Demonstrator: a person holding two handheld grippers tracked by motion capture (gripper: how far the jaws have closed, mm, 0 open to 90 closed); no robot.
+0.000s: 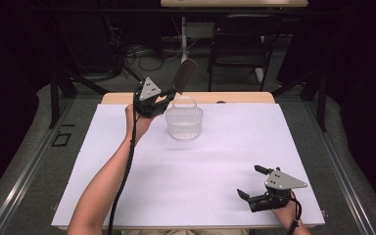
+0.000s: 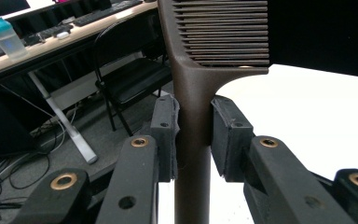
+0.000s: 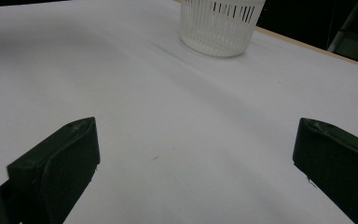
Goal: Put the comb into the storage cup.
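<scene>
Left gripper (image 2: 193, 135) clamps brown comb (image 2: 214, 42) — right gripper (image 3: 191, 158) gapes wide, empty.

Lighting the white table (image 1: 215, 161) evenly from above, surroundings falling to near black. Blurring slightly on the close jaws, glaring off the table far right.

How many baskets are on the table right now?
1. The white basket stands at the far middle of the table, beside the left claw, which holds a brown spatula above it.
</scene>
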